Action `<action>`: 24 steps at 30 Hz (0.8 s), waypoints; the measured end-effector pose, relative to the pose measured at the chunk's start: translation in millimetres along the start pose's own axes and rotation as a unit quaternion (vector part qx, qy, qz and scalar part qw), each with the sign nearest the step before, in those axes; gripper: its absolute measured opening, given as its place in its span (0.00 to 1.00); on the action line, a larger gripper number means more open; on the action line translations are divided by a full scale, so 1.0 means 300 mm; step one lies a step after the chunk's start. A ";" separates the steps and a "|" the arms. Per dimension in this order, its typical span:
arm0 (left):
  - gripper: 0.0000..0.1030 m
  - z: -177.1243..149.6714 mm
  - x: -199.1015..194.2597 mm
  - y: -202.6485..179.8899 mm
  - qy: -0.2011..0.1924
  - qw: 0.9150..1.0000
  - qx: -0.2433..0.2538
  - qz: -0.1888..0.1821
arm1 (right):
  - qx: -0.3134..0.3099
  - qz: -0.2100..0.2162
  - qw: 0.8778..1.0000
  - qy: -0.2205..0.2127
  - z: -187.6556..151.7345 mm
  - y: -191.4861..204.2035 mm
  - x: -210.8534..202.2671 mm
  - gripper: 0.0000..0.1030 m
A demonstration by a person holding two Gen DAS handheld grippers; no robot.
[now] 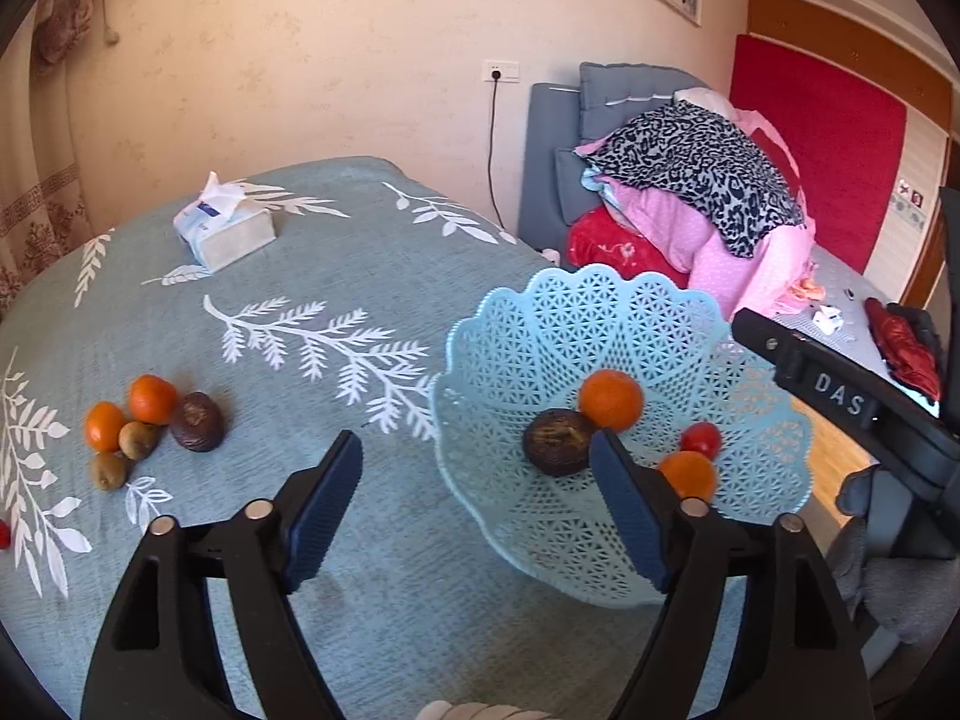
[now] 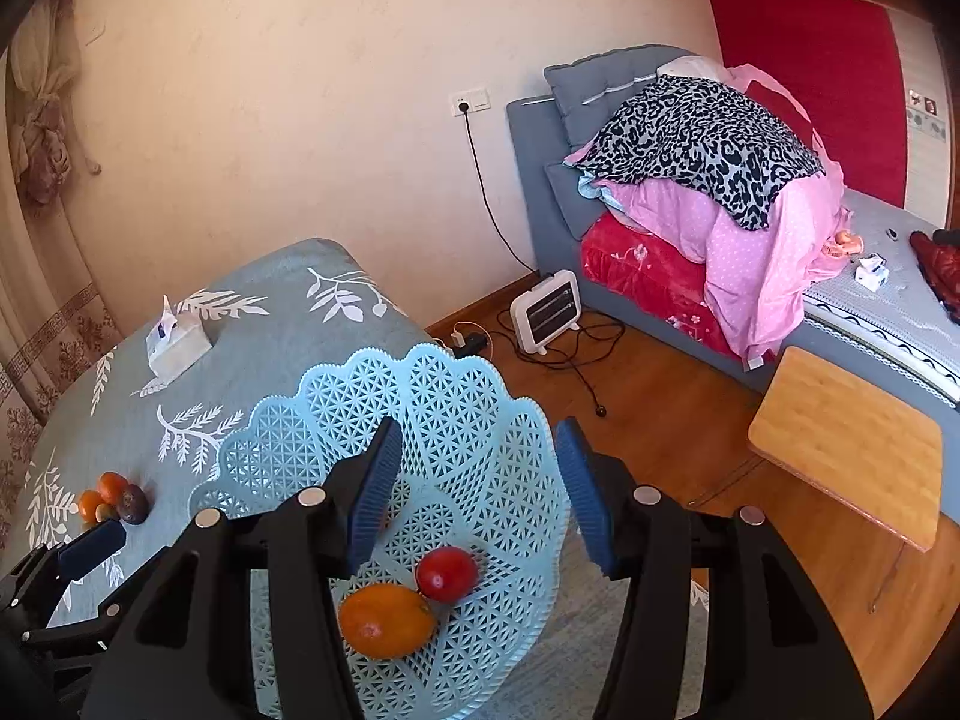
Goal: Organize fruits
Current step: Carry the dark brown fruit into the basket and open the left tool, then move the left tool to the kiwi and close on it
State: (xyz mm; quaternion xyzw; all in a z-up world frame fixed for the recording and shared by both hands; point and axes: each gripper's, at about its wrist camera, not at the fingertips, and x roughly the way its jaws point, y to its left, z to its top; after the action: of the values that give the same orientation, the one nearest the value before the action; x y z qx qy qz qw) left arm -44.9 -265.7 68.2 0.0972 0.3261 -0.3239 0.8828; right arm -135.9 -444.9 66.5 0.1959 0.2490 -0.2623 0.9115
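A light blue lattice basket (image 1: 600, 324) sits at the table's right edge; it also shows in the right wrist view (image 2: 456, 396). In it lie two oranges (image 1: 611, 399) (image 1: 690, 473), a dark brown fruit (image 1: 557, 441) and a small red fruit (image 1: 701, 439). On the cloth at left lie two oranges (image 1: 153, 399), two kiwis (image 1: 138, 439) and a dark brown fruit (image 1: 197, 421). My left gripper (image 1: 477, 504) is open and empty, above the basket's left rim. My right gripper (image 2: 477, 495) is open and empty above the basket, over an orange (image 2: 387, 621) and the red fruit (image 2: 447, 573).
A tissue pack (image 1: 225, 231) lies at the table's far side. A small red fruit (image 1: 3, 534) sits at the left edge. A bed with piled bedding (image 2: 708, 180), a heater (image 2: 546, 309) with cables and a wooden stool (image 2: 852, 444) stand to the right.
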 end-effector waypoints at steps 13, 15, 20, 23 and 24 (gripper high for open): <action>0.79 0.000 -0.031 0.079 -0.017 0.999 -0.018 0.023 | -0.022 0.001 1.000 -0.021 -0.007 0.064 -0.027 0.61; 0.83 0.000 -0.037 0.099 -0.021 0.999 -0.024 0.027 | -0.029 0.004 0.999 -0.021 -0.009 0.086 -0.026 0.61; 0.83 0.001 -0.056 0.164 -0.029 0.998 -0.042 0.044 | -0.051 0.025 0.998 -0.018 -0.020 0.157 -0.026 0.61; 0.83 -0.003 -0.064 0.206 -0.033 0.997 -0.050 0.055 | -0.067 0.039 0.997 -0.015 -0.029 0.204 -0.023 0.61; 0.83 -0.004 -0.067 0.219 -0.034 0.996 -0.052 0.059 | -0.072 0.044 0.996 -0.014 -0.032 0.223 -0.022 0.61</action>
State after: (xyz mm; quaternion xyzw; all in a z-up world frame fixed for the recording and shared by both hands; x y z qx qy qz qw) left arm -15.3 -204.4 77.4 0.0588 0.3059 -0.2567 0.9149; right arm -105.8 -385.1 77.6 0.1371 0.2460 -0.2062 0.9371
